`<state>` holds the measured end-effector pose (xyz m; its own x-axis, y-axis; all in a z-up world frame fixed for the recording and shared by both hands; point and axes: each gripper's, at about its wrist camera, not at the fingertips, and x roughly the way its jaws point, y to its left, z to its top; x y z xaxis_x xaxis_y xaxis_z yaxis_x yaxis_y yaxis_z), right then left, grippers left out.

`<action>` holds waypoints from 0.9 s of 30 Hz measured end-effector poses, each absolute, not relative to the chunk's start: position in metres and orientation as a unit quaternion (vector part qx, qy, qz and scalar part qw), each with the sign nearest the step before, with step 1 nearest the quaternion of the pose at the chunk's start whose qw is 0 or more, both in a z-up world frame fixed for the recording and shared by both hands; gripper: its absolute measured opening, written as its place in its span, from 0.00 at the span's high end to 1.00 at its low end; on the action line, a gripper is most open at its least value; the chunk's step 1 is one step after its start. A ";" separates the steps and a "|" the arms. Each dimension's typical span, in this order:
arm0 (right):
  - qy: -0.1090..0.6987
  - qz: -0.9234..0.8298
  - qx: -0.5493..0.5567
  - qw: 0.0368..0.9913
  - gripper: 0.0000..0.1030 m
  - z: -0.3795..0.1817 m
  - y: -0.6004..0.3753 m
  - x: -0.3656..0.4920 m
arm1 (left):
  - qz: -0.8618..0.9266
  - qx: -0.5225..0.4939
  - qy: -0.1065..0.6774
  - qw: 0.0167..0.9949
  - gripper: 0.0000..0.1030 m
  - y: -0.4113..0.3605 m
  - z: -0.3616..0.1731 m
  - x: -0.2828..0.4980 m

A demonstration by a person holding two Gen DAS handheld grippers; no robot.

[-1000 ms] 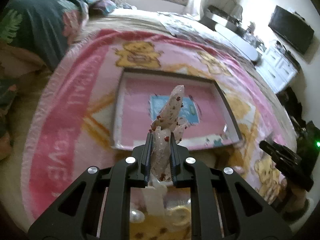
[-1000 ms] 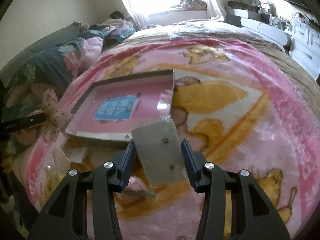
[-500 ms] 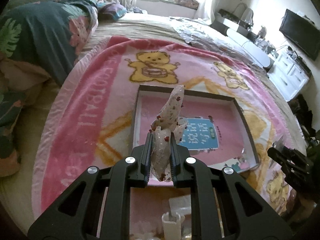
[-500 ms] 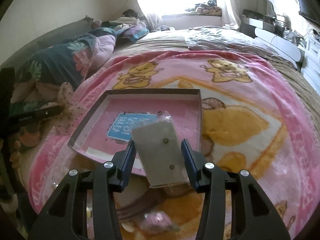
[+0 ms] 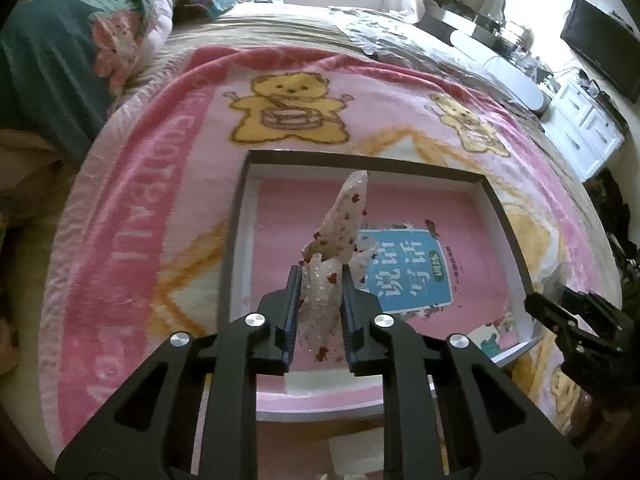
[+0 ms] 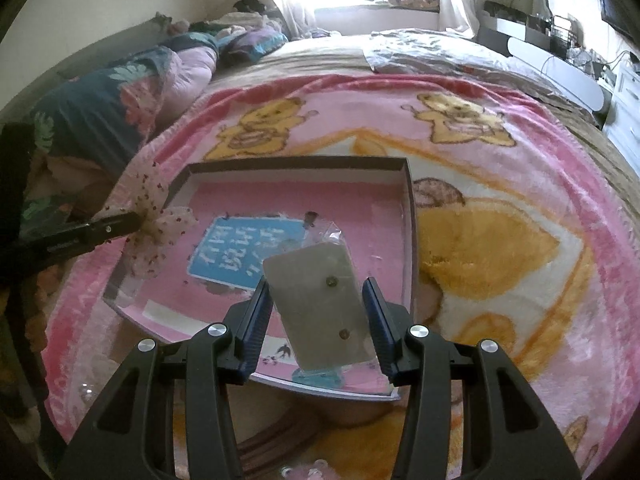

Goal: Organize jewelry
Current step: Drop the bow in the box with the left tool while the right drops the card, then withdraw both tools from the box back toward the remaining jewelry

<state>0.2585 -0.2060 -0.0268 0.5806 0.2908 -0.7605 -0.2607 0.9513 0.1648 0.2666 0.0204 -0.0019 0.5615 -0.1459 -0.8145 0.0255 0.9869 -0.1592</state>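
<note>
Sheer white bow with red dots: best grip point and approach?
Pinch the sheer white red-dotted fabric bow at its gathered centre knot, coming in edge-on between the loops. The loops are floppy; the knot is the only firm, narrow part. The left tongs grip there.

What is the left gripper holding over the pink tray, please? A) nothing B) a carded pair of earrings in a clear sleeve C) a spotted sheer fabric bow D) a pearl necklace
C: the left gripper is clamped on a spotted sheer fabric bow above the pink tray; the carded earrings sit between the right gripper's fingers.
</note>
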 end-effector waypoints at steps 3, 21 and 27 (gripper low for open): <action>0.439 0.150 0.017 0.886 0.57 -0.036 -0.207 0.262 | -0.049 -0.061 0.468 0.880 0.81 0.018 -0.006 0.269; 0.434 0.142 0.030 0.889 0.26 -0.037 -0.212 0.247 | -0.040 -0.041 0.446 0.893 0.24 0.019 0.013 0.238; 0.402 0.146 0.069 0.901 0.10 -0.013 -0.230 0.217 | -0.042 -0.051 0.435 0.898 0.14 0.021 0.029 0.215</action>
